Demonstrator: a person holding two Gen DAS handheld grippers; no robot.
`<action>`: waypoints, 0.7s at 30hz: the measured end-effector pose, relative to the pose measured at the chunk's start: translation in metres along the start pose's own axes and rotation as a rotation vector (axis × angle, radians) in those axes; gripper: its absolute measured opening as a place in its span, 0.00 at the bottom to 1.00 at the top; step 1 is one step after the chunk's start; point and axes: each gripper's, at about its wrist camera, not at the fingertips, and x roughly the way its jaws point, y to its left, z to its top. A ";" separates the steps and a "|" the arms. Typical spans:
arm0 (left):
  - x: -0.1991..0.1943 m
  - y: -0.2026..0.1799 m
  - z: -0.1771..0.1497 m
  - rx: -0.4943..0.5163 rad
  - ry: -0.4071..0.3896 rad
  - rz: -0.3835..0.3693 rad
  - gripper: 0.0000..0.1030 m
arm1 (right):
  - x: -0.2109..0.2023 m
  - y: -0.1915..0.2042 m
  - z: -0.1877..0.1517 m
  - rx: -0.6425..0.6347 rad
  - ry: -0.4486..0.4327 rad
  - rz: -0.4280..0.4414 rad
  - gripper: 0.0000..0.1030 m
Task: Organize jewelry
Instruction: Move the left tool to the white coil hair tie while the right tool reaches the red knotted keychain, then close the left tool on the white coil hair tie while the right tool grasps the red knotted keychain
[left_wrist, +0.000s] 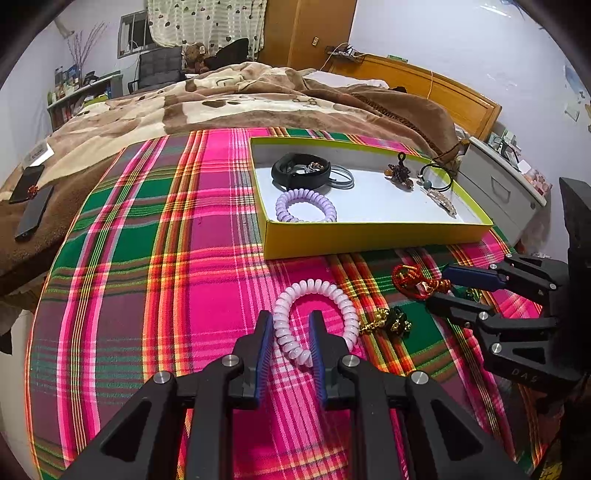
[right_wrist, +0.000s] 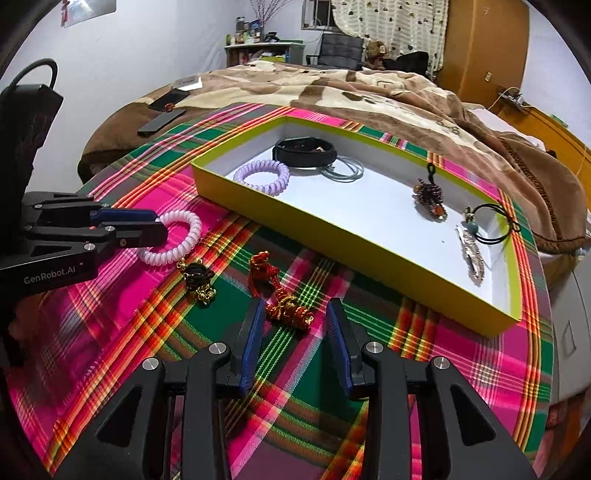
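At lower centre of each wrist view, your left gripper (left_wrist: 291, 325) straddles the pink spiral hair tie (left_wrist: 317, 321) unclosed and your right gripper (right_wrist: 295, 314), jaws wide, brackets the red knotted cord ornament (right_wrist: 282, 295); close both, then carry them to the yellow-rimmed tray (left_wrist: 369, 240).

Even, bright indoor light is falling softly, shadows staying faint; fisheye distortion is bending and darkening the edges.
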 end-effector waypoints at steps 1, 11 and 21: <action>0.001 -0.001 0.001 0.003 0.000 0.002 0.19 | 0.000 0.000 0.000 0.000 0.001 0.003 0.34; 0.003 -0.005 0.002 0.020 0.002 0.010 0.19 | -0.002 0.007 0.002 0.012 -0.003 -0.003 0.22; -0.002 -0.005 -0.003 0.027 0.004 -0.002 0.09 | -0.017 0.010 -0.009 0.059 -0.017 -0.002 0.17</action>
